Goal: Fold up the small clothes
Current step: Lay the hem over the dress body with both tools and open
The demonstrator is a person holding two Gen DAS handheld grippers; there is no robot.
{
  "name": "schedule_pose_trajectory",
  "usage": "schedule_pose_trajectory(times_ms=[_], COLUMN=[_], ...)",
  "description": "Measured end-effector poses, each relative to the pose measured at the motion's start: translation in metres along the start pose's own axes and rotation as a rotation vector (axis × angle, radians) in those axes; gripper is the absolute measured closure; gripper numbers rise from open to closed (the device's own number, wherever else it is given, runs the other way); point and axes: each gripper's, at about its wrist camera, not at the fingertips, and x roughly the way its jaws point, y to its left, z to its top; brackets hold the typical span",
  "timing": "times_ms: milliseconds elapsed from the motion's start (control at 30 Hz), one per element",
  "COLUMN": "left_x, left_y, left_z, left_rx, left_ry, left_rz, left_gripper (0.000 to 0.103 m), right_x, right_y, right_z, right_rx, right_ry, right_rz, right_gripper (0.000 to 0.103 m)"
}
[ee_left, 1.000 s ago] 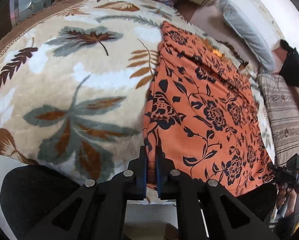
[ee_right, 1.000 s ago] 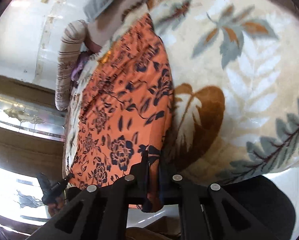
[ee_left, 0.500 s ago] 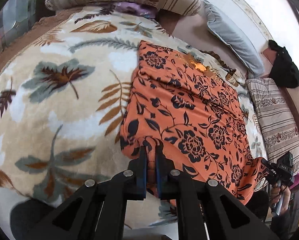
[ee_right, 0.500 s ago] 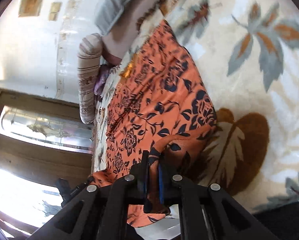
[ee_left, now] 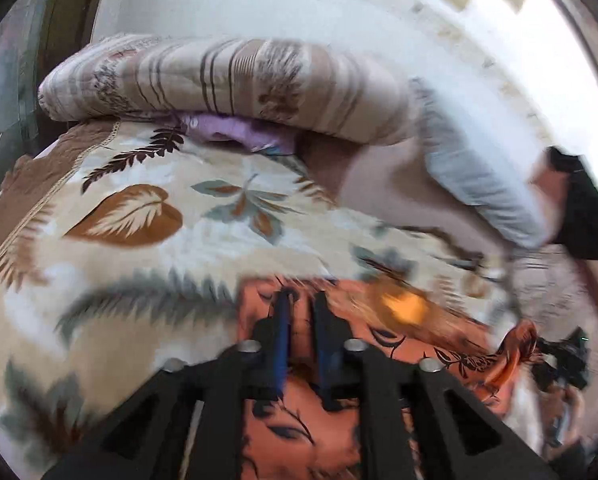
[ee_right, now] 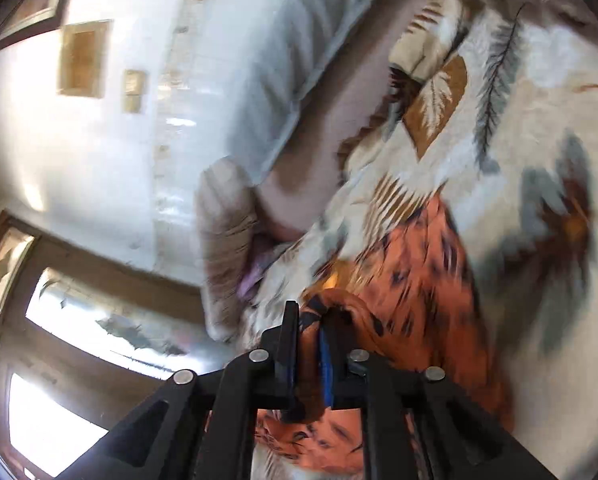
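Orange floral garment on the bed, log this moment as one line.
step: fold over | left gripper: just opening, orange floral garment between jaws | right gripper: just opening, garment between jaws | surface: leaf-print blanket

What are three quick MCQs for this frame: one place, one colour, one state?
1. Where does the orange cloth with dark flowers lie? A on the cream leaf-patterned blanket; B on a wooden floor; C in a basket.
2. What colour is the crumpled garment under the striped rolled quilt? A green; B lilac; C red.
3. How do the left gripper's jaws stand? A apart; B clamped on a pillow; C out of view.
A: blanket shows around the cloth. B: lilac fabric peeks from beneath the quilt. A: a gap shows between them, just opened, cloth visible through it.
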Motion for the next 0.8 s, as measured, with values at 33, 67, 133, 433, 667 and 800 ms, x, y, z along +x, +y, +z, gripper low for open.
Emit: schedule_pose_trajectory(times_ms=[33,67,133,433,667,800], left_x=[0.024,0.053,0.085,-0.013,-0.053,-0.030], left_y=[0.000,0.003,0.011,0.062,0.042,0.024], left_z=[0.004,0.007,0.008,-0.028,-0.126,-0.146], left_rx=[0.005,0.003,0.003,-0.130,-0.237,-0.235], left_ry=[0.022,0.066,0.145,0.006,0.080,0.130], left_rz=[0.052,0.102,0.131,0.082,-0.007,-0.012], left_gripper=[0.049,0.045,0.045,0.035,0.035,0.034], right_x=[0.013,0.021,0.024,-0.049,-0.062,-0.046], right_y=[-0.014,-0.026,-0.042,-0.013,-0.030,-0.037], right_z=[0.007,0.010,0.002,-0.094,-0.186,-0.179], right_rx=[-0.006,0.013,0.060,-0.104,0.073,0.127], right_ry=[-0.015,-0.045,-0.072,-0.107,-0.033,-0.065], right_rz=[-0.094,-0.183,-0.232,-0.277,-0.215,-0.182], right_gripper=[0.050,0.036,0.033,0.032,0.027,0.027])
